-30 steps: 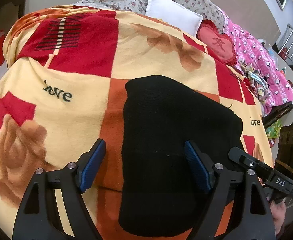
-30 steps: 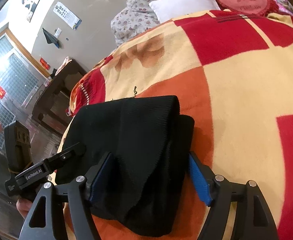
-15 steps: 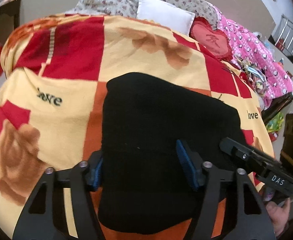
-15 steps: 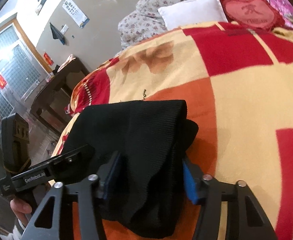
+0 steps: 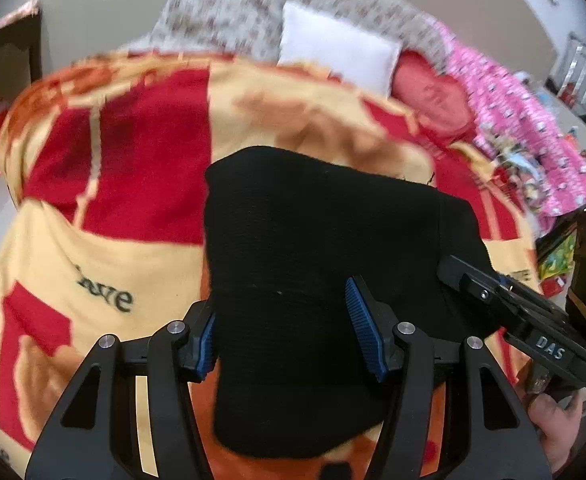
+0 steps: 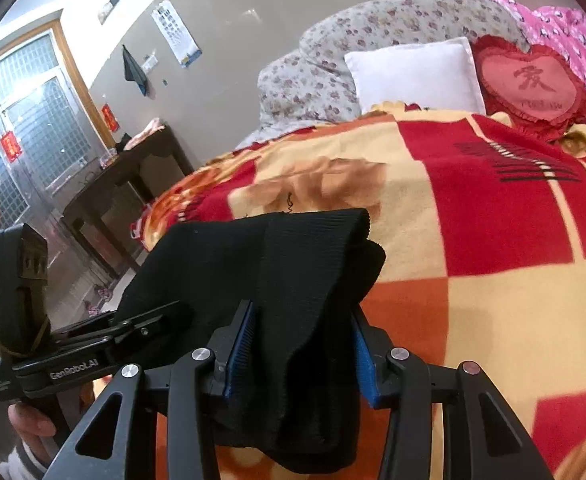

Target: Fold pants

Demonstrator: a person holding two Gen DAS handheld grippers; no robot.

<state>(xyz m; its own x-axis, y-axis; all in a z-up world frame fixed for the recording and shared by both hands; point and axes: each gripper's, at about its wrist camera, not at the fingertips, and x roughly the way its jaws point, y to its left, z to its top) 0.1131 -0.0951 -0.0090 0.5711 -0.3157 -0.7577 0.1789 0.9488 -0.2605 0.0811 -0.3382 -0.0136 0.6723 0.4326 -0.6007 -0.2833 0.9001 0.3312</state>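
Observation:
The black pants (image 5: 313,240) lie folded in a thick bundle on the red, orange and cream blanket (image 5: 133,184). My left gripper (image 5: 283,326) has its blue pads closed on the near left part of the bundle. My right gripper (image 6: 299,350) has its pads closed on the bundle's right side, where the black fabric (image 6: 293,272) bunches up between them. The right gripper's body shows in the left wrist view (image 5: 533,320), and the left gripper's body shows in the right wrist view (image 6: 93,344).
A white pillow (image 6: 413,76), a red heart cushion (image 6: 529,84) and a floral quilt (image 6: 373,28) lie at the bed's head. A pink quilt (image 5: 525,128) lies along the right. A dark wooden table (image 6: 125,184) stands by the wall.
Both grippers have narrowed from wide open onto the folded pants. The bundle has been pushed further up the blanket and its right side has lifted and bunched.

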